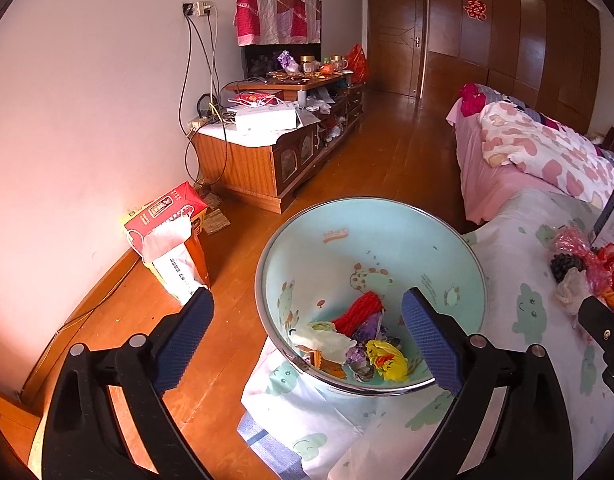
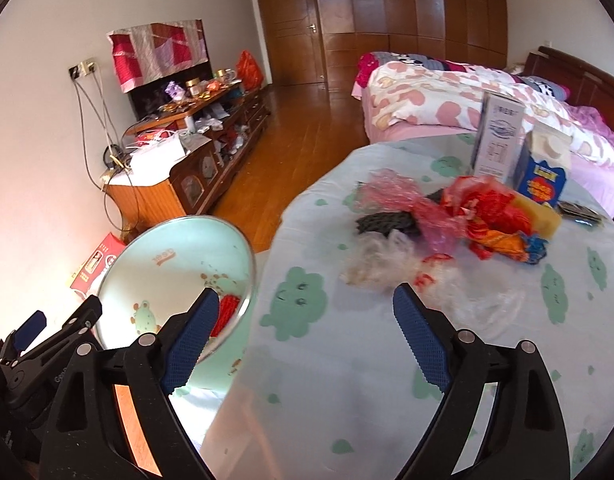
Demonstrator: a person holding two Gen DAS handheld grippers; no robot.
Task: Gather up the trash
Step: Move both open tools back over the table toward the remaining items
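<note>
clear plastic wrap (image 2: pixel 439 284) blurred, bin (image 2: pixel 175 276) part-hidden

Both grippers, left gripper (image 1: pixel 309 340) and right gripper (image 2: pixel 307 336), had black linkage arms, silver pivot screws and blue ribbed fingers (image 1: pixel 431 336).

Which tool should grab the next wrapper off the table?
Right. The right tool is open over the tablecloth, facing the wrapper pile. The left tool is open over the bin.
</note>
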